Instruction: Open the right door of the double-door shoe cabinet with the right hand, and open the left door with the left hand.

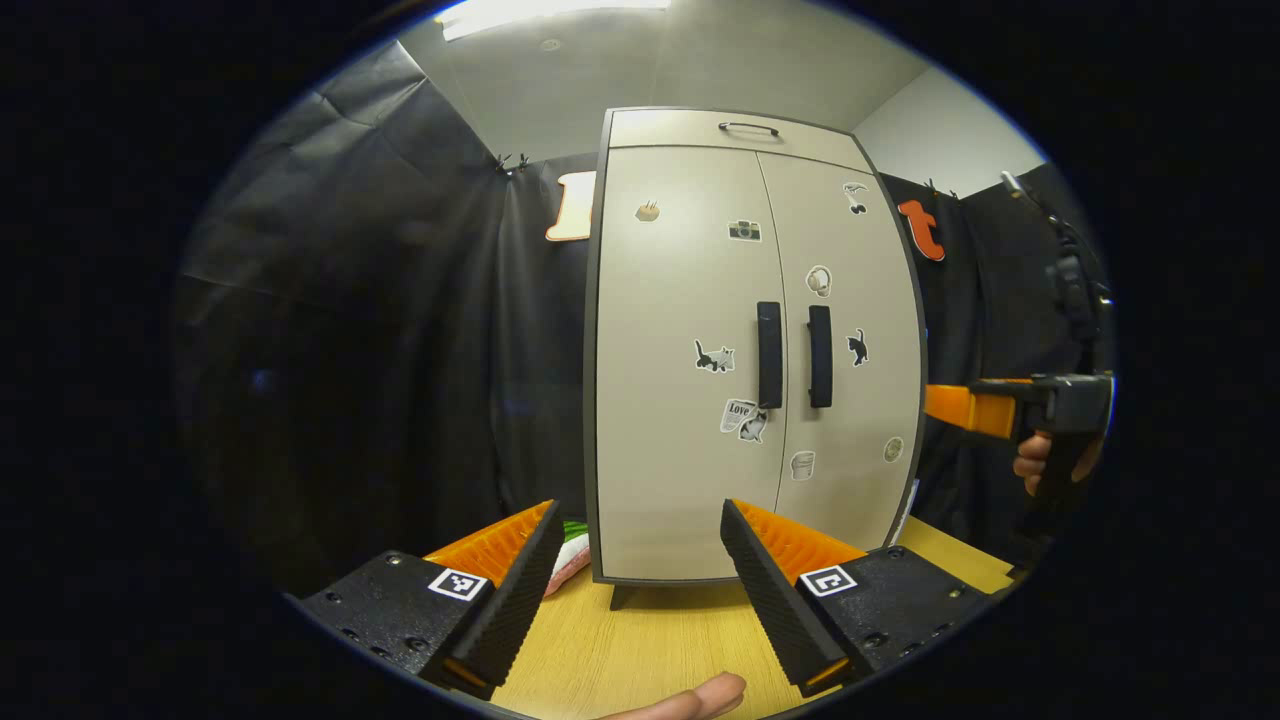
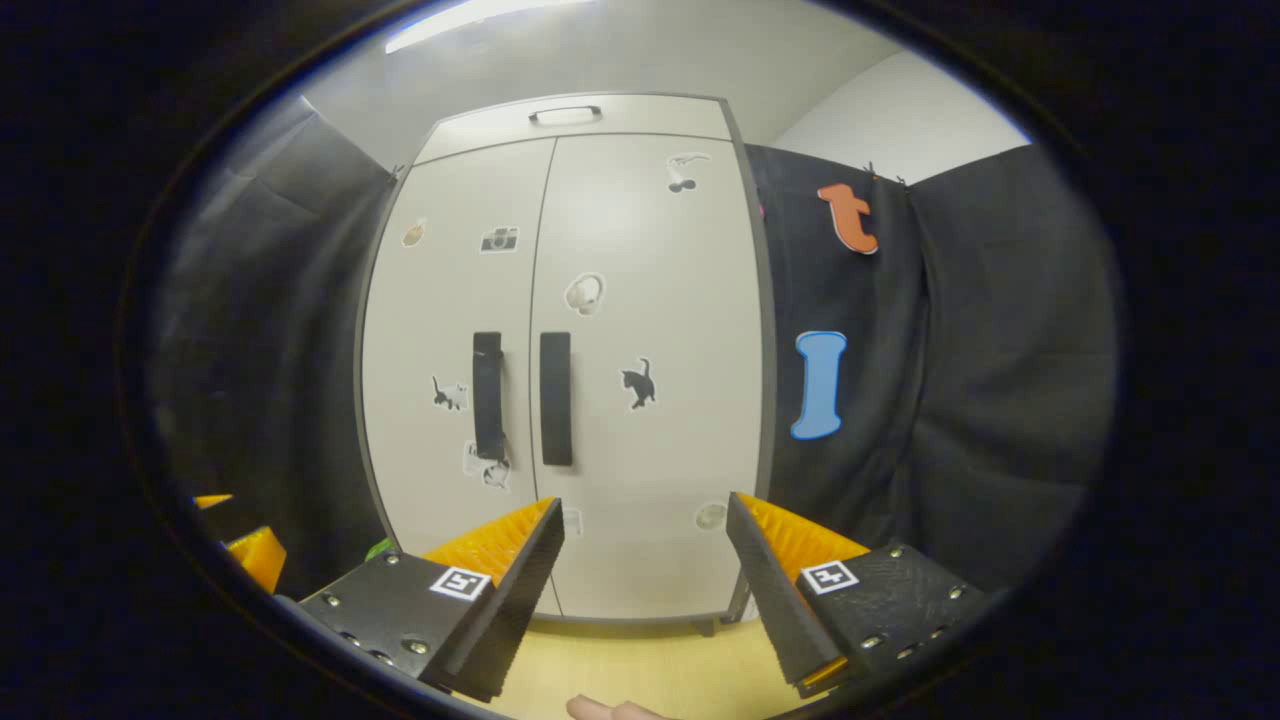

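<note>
**Both grippers wait apart before the shut shoe cabinet**

Nearest in the left gripper view, a fingertip point(image 1: 700, 697) of the person shows at the bottom edge, over the wooden table point(image 1: 640, 640). Just beyond it the left gripper point(image 1: 640, 545) has its fingers spread wide and grips nothing. Farther off stands the shoe cabinet point(image 1: 755, 345) on the table, with both doors closed. The left door point(image 1: 680, 380) and the right door point(image 1: 850, 400) carry small stickers, and the two dark vertical handles, left handle point(image 1: 769, 354) and right handle point(image 1: 820, 355), sit side by side at the middle seam. At the right edge of this view a hand point(image 1: 1040, 460) holds the other gripper, near the cabinet's right side.

In the right gripper view, the right gripper point(image 2: 645, 545) is also spread wide and empty, facing the cabinet's right door point(image 2: 650, 380) and its handle point(image 2: 556, 398), well apart from them.
</note>
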`<state>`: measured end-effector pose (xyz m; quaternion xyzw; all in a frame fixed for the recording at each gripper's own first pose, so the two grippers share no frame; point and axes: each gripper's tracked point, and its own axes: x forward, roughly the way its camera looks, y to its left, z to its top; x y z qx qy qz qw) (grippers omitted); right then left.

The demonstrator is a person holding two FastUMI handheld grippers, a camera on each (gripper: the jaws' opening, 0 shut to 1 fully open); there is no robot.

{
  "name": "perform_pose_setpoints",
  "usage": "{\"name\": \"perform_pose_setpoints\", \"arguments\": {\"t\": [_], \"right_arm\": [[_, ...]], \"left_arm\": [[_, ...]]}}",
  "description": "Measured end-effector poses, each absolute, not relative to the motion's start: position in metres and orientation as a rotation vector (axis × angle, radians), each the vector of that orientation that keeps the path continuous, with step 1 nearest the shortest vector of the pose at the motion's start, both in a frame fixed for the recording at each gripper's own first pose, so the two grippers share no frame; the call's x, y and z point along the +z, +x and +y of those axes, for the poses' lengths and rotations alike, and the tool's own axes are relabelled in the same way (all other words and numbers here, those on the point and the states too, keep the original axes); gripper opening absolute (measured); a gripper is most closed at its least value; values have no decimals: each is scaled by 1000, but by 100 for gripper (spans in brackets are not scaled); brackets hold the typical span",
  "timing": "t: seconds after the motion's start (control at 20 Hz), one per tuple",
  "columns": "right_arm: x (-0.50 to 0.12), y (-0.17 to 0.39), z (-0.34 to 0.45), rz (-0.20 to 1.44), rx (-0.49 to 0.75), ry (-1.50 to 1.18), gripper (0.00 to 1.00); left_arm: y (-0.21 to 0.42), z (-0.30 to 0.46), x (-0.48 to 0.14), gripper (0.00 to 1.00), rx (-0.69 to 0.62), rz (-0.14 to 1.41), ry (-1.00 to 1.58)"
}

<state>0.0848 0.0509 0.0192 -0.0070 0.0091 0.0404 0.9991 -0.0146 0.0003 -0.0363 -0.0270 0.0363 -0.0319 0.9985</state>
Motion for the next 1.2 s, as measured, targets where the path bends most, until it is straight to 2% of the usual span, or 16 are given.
{"name": "perform_pose_setpoints", "arguments": {"t": [0.4, 0.45, 0.5, 0.6, 0.65, 0.7, 0.75, 0.85, 0.9, 0.95, 1.1, 1.15, 1.2], "right_arm": [[64, 159, 118, -49, 201, -12, 97], [64, 169, 125, -44, 202, -23, 94], [62, 178, 129, -36, 190, -21, 97], [53, 196, 139, 9, 184, 22, 97], [48, 203, 144, 31, 191, 50, 94], [44, 209, 148, 46, 197, 66, 97], [42, 215, 150, 54, 198, 70, 94], [42, 226, 147, 49, 172, 52, 94], [41, 231, 147, 48, 169, 47, 97], [40, 233, 149, 53, 175, 50, 95], [33, 242, 152, 71, 180, 38, 72], [32, 242, 142, 69, 134, -11, 70], [38, 230, 141, 45, 113, -18, 56]], "left_arm": [[-27, 12, -43, 98, -66, 67, -76], [-30, 13, -44, 98, -69, 68, -85], [-33, 14, -47, 97, -71, 68, -90], [-36, 12, -50, 98, -84, 70, -93], [-38, 12, -50, 98, -87, 63, -85], [-39, 13, -50, 100, -88, 53, -79], [-41, 12, -51, 98, -95, 56, -82], [-47, 9, -55, 98, -117, 65, -102], [-49, 9, -58, 98, -123, 73, -109], [-50, 10, -60, 98, -123, 74, -111], [-51, 15, -61, 98, -114, 64, -96], [-52, 16, -61, 98, -114, 63, -92], [-53, 15, -63, 98, -121, 68, -96]]}}
